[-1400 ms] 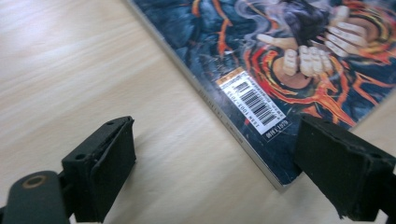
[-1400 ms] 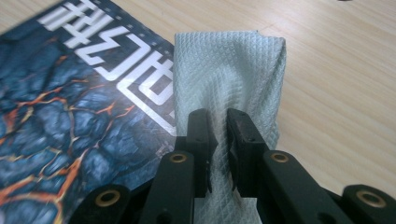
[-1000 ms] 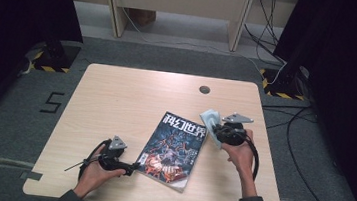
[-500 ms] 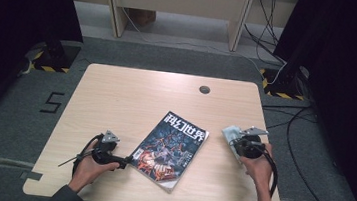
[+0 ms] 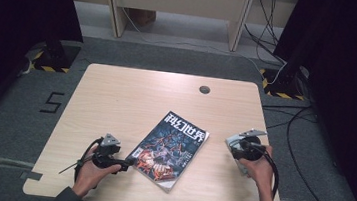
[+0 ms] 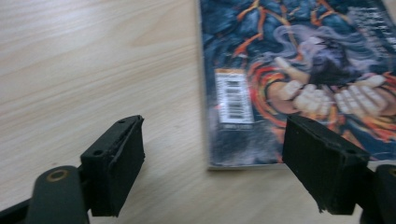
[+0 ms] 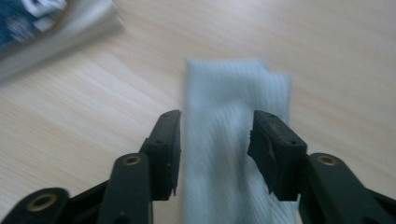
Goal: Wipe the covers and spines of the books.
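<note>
The folded grey cloth lies flat on the desk near its right edge, toward the near right corner. In the right tool view its long axis runs straight away from the tool, the far end squared off and a little uneven. The right tool has just been opening: its jaws stand apart on either side of the cloth, the pads clear of it, so the cloth is released.

Just left of the cloth, with a strip of bare wood between, lies a magazine, cover up. Its long axis runs slantwise, the title end toward the far right and the lower end toward the near left, close to the near edge.

The left tool rests at that near-left corner of the magazine, jaws wide and clenched on nothing, having just narrowed slightly; in the left tool view the corner with the barcode sits between them.

The far half of the desk is open wood, with a small round grommet near the far edge.
</note>
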A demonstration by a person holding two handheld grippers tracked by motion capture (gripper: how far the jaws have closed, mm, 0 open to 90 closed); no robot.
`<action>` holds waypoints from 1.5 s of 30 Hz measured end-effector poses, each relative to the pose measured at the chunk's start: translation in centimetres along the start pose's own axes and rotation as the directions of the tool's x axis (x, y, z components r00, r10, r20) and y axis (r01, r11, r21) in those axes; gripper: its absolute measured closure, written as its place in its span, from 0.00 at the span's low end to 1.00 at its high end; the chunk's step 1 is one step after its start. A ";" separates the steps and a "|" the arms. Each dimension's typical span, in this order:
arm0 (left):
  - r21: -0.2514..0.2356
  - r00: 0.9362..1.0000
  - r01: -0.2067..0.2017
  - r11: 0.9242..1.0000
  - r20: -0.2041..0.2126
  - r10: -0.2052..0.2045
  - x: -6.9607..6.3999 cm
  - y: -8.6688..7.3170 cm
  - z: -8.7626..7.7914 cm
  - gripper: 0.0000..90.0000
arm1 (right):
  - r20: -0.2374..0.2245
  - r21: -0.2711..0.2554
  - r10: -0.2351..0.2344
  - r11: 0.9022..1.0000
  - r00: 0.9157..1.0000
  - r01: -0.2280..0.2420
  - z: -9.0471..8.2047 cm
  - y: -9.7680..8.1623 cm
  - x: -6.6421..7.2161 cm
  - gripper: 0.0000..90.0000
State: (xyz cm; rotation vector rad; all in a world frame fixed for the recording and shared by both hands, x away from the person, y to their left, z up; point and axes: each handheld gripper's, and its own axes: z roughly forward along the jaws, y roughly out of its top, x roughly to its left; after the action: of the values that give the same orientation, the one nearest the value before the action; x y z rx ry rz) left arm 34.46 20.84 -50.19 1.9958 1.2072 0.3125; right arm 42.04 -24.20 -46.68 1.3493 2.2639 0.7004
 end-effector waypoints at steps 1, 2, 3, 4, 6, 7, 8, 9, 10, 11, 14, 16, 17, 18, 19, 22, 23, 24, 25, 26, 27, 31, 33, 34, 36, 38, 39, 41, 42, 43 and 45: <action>-0.007 1.000 -0.002 1.000 0.011 0.002 -0.4 0.0 -0.2 0.26 | -0.015 -0.023 -0.008 1.000 1.000 0.008 0.0 0.6 0.5 0.55; -0.008 1.000 0.003 1.000 0.024 -0.003 -0.9 -0.1 -0.4 0.27 | -0.033 -0.036 -0.018 0.999 0.999 0.017 0.0 1.2 1.0 0.53; -0.005 0.999 0.003 1.000 0.039 -0.003 -1.4 -0.2 -0.5 0.28 | -0.055 -0.044 -0.026 0.999 0.998 0.024 0.1 1.8 1.6 0.52; 0.002 0.999 0.003 1.000 0.051 -0.003 -1.8 -0.3 -0.5 0.28 | -0.079 -0.057 -0.030 0.998 0.996 0.026 0.3 2.5 2.2 0.51; 0.024 0.996 0.022 0.999 0.081 -0.024 -2.1 -0.5 -0.4 0.28 | -0.122 -0.074 -0.044 0.997 0.992 0.035 0.9 3.5 3.1 0.50; 0.032 0.995 0.034 0.999 0.091 -0.037 -2.2 -0.7 -0.2 0.27 | -0.141 -0.073 -0.051 0.996 0.989 0.041 1.3 4.1 3.6 0.49; 0.044 0.994 0.041 0.998 0.097 -0.045 -2.2 -0.8 0.0 0.27 | -0.151 -0.078 -0.056 0.996 0.987 0.045 1.7 4.6 4.1 0.48; 0.052 0.994 0.039 0.998 0.099 -0.044 -2.3 -0.9 0.0 0.27 | -0.162 -0.075 -0.052 0.996 0.985 0.040 2.2 5.2 4.6 0.47; 0.053 0.994 0.039 0.998 0.100 -0.045 -2.3 -0.9 0.0 0.25 | -0.169 -0.073 -0.054 0.996 0.984 0.042 2.7 5.7 4.9 0.47; 0.052 0.994 0.041 0.998 0.103 -0.046 -2.3 -0.8 0.1 0.25 | -0.179 -0.073 -0.060 0.996 0.982 0.048 3.3 6.2 5.1 0.46; 0.053 0.994 0.043 0.998 0.103 -0.048 -2.4 -0.8 0.1 0.23 | -0.219 -0.025 -0.025 0.999 0.975 0.021 5.4 7.3 5.8 0.45; 0.054 0.992 0.049 0.997 0.111 -0.055 -2.3 -0.8 0.2 0.23 | -0.226 0.008 -0.030 0.999 0.974 0.033 6.6 7.8 6.1 0.45; 0.052 0.992 0.052 0.997 0.112 -0.058 -2.2 -0.8 0.2 0.22 | -0.221 0.025 -0.035 0.999 0.975 0.041 7.2 7.9 6.2 0.45; 0.049 0.992 0.052 0.997 0.110 -0.057 -2.1 -0.8 0.3 0.22 | -0.217 0.036 -0.042 0.998 0.975 0.051 7.6 7.9 6.3 0.44; 0.050 0.992 0.052 0.997 0.109 -0.057 -2.1 -0.7 0.3 0.22 | -0.210 0.054 -0.043 0.997 0.977 0.056 7.9 7.8 6.4 0.44; 0.046 0.994 0.044 0.998 0.098 -0.048 -2.0 -0.6 0.5 0.22 | -0.217 0.052 -0.048 0.997 0.975 0.060 7.6 7.5 6.2 0.45; 0.046 0.994 0.049 0.998 0.095 -0.053 -1.9 -0.4 0.6 0.21 | -0.211 0.050 -0.050 0.997 0.976 0.062 7.5 7.4 6.2 0.45; 0.043 0.994 0.055 0.998 0.094 -0.059 -1.7 -0.3 0.8 0.20 | -0.203 0.046 -0.067 0.996 0.977 0.078 7.2 7.0 6.3 0.45; 0.040 0.994 0.060 0.997 0.089 -0.063 -1.5 -0.1 0.9 0.20 | -0.198 0.047 -0.069 0.996 0.978 0.080 6.9 6.7 6.3 0.45; 0.036 0.995 0.055 0.998 0.080 -0.058 -1.4 0.0 1.1 0.20 | -0.195 0.056 -0.075 0.995 0.978 0.087 6.4 6.3 6.4 0.45; 0.035 0.996 0.047 0.998 0.071 -0.050 -1.2 0.2 1.3 0.20 | -0.194 0.062 -0.088 0.993 0.977 0.102 6.0 5.9 6.4 0.45; 0.035 1.000 0.009 0.999 0.018 -0.010 -1.0 1.0 2.1 0.20 | -0.196 0.069 -0.110 0.990 0.974 0.125 4.2 3.9 6.8 0.45; 0.040 1.000 -0.019 0.999 -0.008 0.020 -0.9 1.4 2.7 0.19 | -0.208 0.078 -0.097 0.990 0.973 0.115 3.3 2.8 7.0 0.45; 0.041 1.000 -0.024 0.999 -0.017 0.025 -0.9 1.7 2.9 0.18 | -0.213 0.080 -0.093 0.990 0.973 0.112 2.9 2.3 7.1 0.45; 0.040 0.999 -0.031 0.999 -0.025 0.032 -0.7 2.2 3.5 0.17 | -0.225 0.086 -0.088 0.990 0.970 0.109 2.2 1.4 7.3 0.46; 0.038 0.998 -0.049 0.998 -0.030 0.051 -0.4 2.6 4.0 0.18 | -0.243 0.088 -0.106 0.987 0.964 0.131 1.3 0.4 7.5 0.47; 0.045 0.998 -0.046 0.998 -0.034 0.048 -0.2 2.8 4.2 0.18 | -0.250 0.093 -0.094 0.988 0.964 0.121 1.0 0.0 7.6 0.47; 0.038 0.999 -0.037 0.999 -0.029 0.039 0.0 3.1 4.6 0.18 | -0.272 0.107 -0.083 0.988 0.959 0.115 0.5 -0.5 7.6 0.51; 0.030 0.999 -0.035 0.999 -0.025 0.036 0.1 3.2 4.8 0.19 | -0.275 0.106 -0.087 0.987 0.957 0.120 0.3 -0.6 7.5 0.53; 0.028 0.999 -0.036 0.999 -0.024 0.037 0.2 3.3 4.8 0.21 | -0.280 0.095 -0.068 0.991 0.958 0.098 0.1 -0.5 7.3 0.54; 0.027 1.000 -0.019 0.999 -0.017 0.020 0.2 3.2 4.6 0.23 | -0.264 0.059 -0.030 0.997 0.964 0.048 0.2 -0.1 6.7 0.51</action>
State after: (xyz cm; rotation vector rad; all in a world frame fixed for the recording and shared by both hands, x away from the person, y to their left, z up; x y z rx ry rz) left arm 39.22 17.99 -51.02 2.0333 1.2097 0.3257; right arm 39.04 -18.22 -47.50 1.3025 2.5334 0.8432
